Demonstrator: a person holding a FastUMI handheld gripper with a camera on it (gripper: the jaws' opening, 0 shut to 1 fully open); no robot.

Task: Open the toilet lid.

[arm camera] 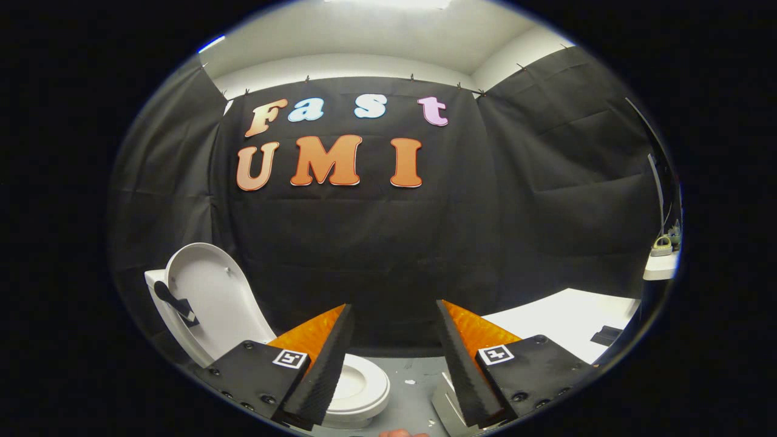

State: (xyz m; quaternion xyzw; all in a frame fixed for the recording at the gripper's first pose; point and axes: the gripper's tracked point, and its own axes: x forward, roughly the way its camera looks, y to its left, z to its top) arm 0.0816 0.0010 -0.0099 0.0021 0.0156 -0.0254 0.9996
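gaping wide and empty, the gripper (393,340) hangs beside the raised toilet lid (212,297).

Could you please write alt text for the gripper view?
A white toilet lid stands raised above the toilet seat, which lies partly behind one finger of the open, empty gripper. A white table sits off to the other side, against the black cloth wall.
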